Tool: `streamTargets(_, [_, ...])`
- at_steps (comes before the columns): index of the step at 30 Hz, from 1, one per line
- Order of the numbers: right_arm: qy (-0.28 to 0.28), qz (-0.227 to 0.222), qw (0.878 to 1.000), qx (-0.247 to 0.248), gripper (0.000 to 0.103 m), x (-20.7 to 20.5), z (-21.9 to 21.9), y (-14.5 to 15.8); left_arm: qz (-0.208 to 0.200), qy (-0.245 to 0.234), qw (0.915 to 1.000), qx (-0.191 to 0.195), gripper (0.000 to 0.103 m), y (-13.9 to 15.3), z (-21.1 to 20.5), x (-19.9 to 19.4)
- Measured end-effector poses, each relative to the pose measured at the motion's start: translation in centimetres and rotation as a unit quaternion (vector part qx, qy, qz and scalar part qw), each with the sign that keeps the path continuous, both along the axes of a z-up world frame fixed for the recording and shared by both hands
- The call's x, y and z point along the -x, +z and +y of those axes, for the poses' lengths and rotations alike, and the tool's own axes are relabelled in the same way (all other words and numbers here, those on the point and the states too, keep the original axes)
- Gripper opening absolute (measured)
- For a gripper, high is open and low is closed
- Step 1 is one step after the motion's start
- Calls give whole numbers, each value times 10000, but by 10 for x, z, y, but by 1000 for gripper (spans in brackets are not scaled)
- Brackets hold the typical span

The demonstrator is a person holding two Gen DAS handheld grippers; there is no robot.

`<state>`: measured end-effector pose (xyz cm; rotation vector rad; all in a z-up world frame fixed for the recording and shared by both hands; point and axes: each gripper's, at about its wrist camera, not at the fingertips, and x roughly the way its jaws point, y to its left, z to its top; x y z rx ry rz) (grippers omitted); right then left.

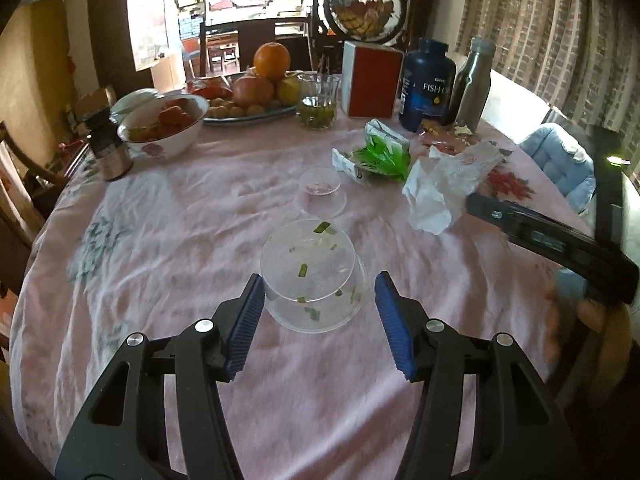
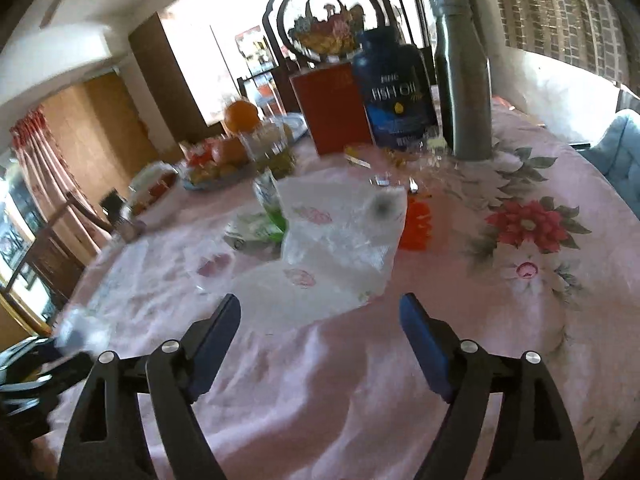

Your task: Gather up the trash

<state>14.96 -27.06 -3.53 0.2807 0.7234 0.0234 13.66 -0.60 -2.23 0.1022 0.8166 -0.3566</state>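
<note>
Home dining room, tablecloth (image 1: 200, 264), fruit plate (image 1: 248, 118)

Left wrist view looks down-forward across the table (image 1: 160, 216), fairly high. Right wrist view sits lower, nearer. Both share the fish oil bottle (image 1: 427, 84) (image 2: 394, 96).

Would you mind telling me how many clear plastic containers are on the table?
2: an upturned tub between the left gripper fingers, and a smaller cup just beyond it. Others may hide under the crumpled wrappers.

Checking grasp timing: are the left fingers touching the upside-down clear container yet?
Cannot tell. In the left wrist view the left fingers flank the clear container, jaws wide open; any gap is unclear.
</note>
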Motion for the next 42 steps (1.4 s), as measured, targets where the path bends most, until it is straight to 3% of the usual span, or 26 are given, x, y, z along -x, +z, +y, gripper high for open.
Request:
streamTargets(3, [-61, 411, 9991, -81, 81, -17, 2, -9, -11, 2, 10000, 35, 56, 2, 9, 9])
streamTargets(11, [-161, 851, 9956, 348, 79, -64, 12, -14, -10, 134, 9998, 151, 56, 3, 32, 20])
streamTargets(14, [-280, 1044, 9933, 404, 36, -70, 12, -21, 4, 238, 9995, 198, 56, 3, 41, 23])
streamTargets(17, [-333, 973, 9945, 214, 7, -61, 6, -17, -24, 279, 9994, 209, 56, 4, 46, 27])
streamTargets(22, [-249, 563, 9981, 40, 7, -20, 10, 8, -124, 367, 9991, 166, 56, 8, 50, 36])
streamTargets(31, [620, -307, 9976, -15, 7, 79, 62, 52, -606, 480, 9970, 51, 56, 29, 51, 73])
streamTargets(42, [1237, -487, 9911, 48, 6, 130, 121, 54, -744, 943, 9926, 174, 56, 33, 90, 119])
